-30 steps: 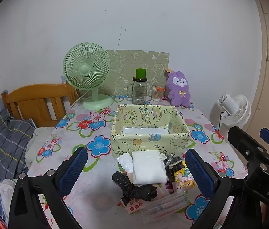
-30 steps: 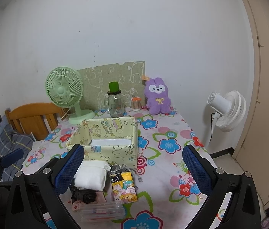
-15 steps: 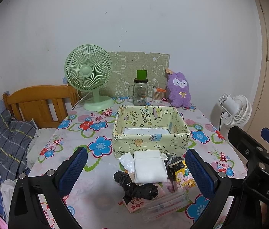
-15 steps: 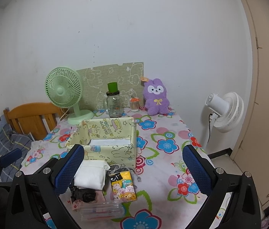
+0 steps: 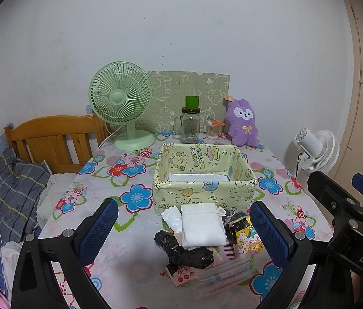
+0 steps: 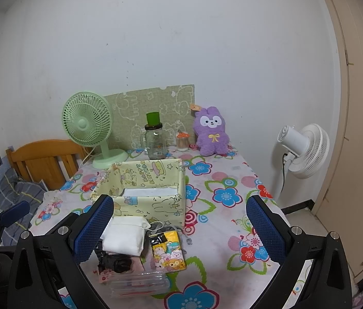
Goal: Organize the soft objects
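Hovering above the near table edge, the left gripper (image 5: 181,234) and right gripper (image 6: 177,228) are held with jaws spread wide and empty, apparently ready to choose. Below them, a white drawstring pouch (image 5: 203,228), black crumpled bag (image 5: 185,253) and cartoon packet (image 6: 168,252) are heaped just before the yellow fabric box (image 5: 204,177), presumably their destination.

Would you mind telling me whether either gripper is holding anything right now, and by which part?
Nothing is held. The left gripper and the right gripper are both open above the table, their fingers apart and clear of the white pouch and the other small items.
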`<control>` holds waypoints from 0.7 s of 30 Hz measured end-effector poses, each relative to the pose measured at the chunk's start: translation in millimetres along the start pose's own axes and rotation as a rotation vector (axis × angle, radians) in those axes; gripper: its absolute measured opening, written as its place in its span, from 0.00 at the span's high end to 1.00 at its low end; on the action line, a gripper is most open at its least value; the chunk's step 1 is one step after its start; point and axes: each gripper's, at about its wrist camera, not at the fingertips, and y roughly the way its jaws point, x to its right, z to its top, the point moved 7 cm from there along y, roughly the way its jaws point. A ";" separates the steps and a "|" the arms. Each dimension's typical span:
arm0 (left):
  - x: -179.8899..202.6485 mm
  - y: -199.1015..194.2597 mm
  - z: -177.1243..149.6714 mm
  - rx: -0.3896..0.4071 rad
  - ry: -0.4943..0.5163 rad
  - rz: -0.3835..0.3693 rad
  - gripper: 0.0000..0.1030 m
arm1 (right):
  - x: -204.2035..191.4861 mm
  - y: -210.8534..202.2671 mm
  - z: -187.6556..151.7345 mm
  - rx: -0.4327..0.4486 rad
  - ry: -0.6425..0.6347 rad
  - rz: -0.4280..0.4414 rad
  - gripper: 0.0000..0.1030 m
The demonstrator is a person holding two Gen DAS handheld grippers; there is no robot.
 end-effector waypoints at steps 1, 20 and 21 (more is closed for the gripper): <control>-0.1 -0.3 0.1 0.000 0.000 0.000 0.00 | 0.0 0.0 -0.1 0.000 0.000 0.000 0.00; -0.8 -5.0 0.9 0.005 -0.007 -0.007 0.00 | -3.6 -3.9 2.0 0.006 0.005 0.008 0.00; -0.7 -4.7 0.7 0.005 -0.005 -0.005 0.00 | -4.2 -3.8 2.3 0.005 0.006 0.009 0.00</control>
